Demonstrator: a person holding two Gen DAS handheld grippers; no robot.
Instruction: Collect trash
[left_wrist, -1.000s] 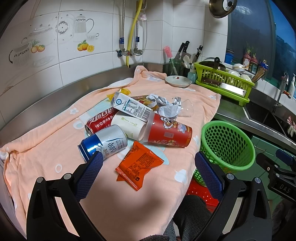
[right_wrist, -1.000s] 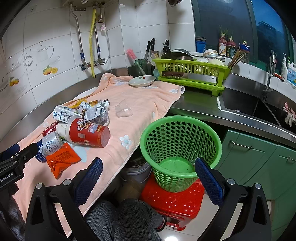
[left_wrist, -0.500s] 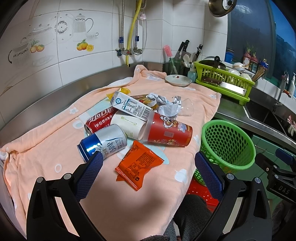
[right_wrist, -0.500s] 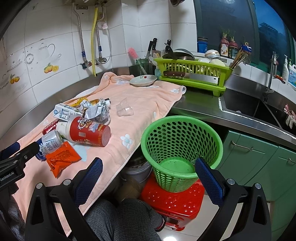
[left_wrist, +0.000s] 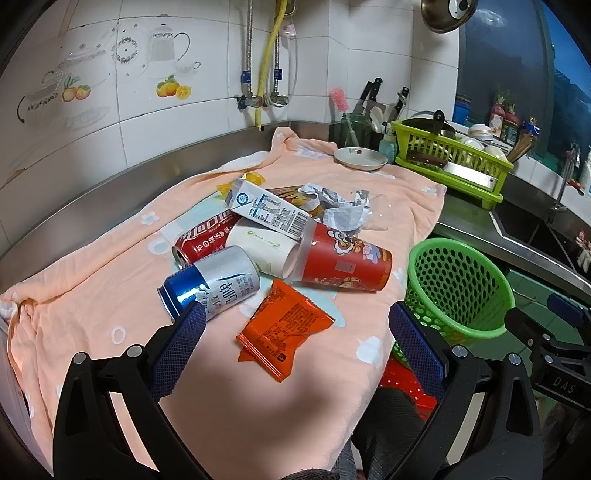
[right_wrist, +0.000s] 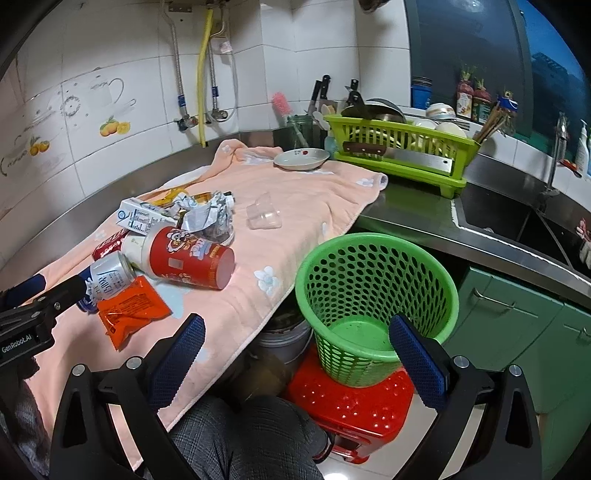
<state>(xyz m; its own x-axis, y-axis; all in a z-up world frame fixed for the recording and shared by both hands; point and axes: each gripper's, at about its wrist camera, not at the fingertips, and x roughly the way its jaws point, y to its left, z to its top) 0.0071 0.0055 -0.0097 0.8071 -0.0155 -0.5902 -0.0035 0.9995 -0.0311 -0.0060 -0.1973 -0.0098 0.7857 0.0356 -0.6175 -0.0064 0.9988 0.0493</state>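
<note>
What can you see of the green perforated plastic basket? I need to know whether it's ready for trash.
The green perforated plastic basket is round, tapering to a solid bottom, its walls full of holes. It stands upright and looks empty on a red plastic stool, beside the edge of the peach towel. Neither gripper touches it.

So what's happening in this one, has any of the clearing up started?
Not yet. A seated person holds the left claw open above a trash pile on the peach towel, nearest the orange snack packet and the blue and silver can. The right claw, also open, hangs by the green basket, which sits empty on a red stool.
</note>
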